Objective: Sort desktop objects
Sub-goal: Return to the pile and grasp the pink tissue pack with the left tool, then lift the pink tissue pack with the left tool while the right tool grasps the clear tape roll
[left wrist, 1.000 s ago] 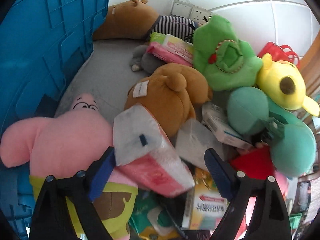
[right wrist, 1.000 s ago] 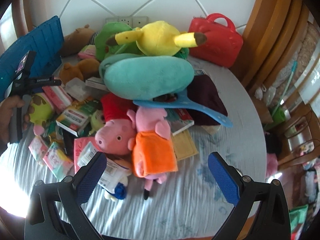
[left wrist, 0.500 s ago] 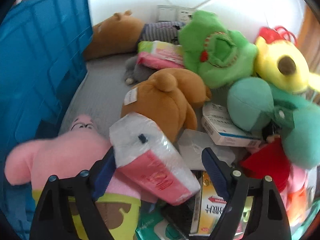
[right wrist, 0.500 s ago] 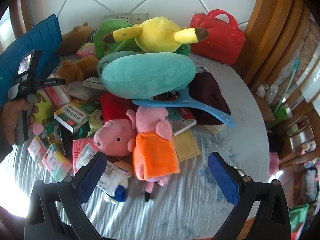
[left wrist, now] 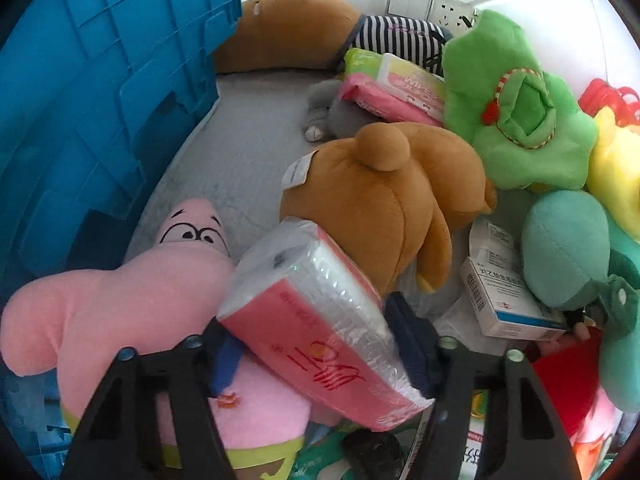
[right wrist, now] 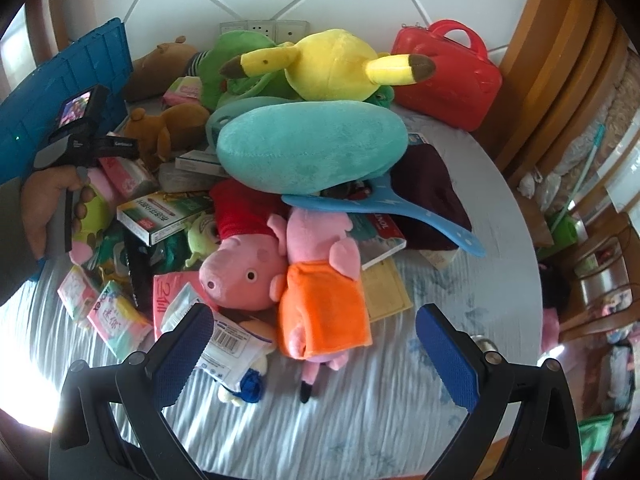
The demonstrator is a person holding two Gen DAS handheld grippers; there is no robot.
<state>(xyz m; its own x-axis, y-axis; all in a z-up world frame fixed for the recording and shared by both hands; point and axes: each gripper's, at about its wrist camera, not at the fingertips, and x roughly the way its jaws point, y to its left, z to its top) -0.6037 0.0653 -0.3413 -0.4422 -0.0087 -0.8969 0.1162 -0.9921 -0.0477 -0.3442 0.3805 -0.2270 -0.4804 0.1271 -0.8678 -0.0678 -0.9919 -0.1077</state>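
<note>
A pink tissue pack [left wrist: 320,320] in clear wrap lies tilted across a pink starfish plush [left wrist: 132,312] and against a brown bear plush [left wrist: 380,204]. My left gripper [left wrist: 316,344] is closing its jaws on this pack, and both pads touch its sides. In the right wrist view that gripper [right wrist: 92,148] shows at the far left, held by a hand [right wrist: 48,216]. My right gripper [right wrist: 312,344] hangs open over the cloth in front of two pink pig plushes [right wrist: 280,264], with nothing between its fingers.
A blue crate [left wrist: 92,100] stands at the left. The pile holds a green plush [left wrist: 520,120], a teal plush [right wrist: 312,148], a yellow plush [right wrist: 332,64], medicine boxes [right wrist: 160,216], more tissue packs [right wrist: 116,320] and a blue brush [right wrist: 384,208]. A red case [right wrist: 448,76] sits behind. Bare tablecloth [right wrist: 400,392] lies in front.
My left gripper's jaws have narrowed from wide apart to touching the pink tissue pack, and the gripper has come closer and lower over it. The right gripper stays put.
</note>
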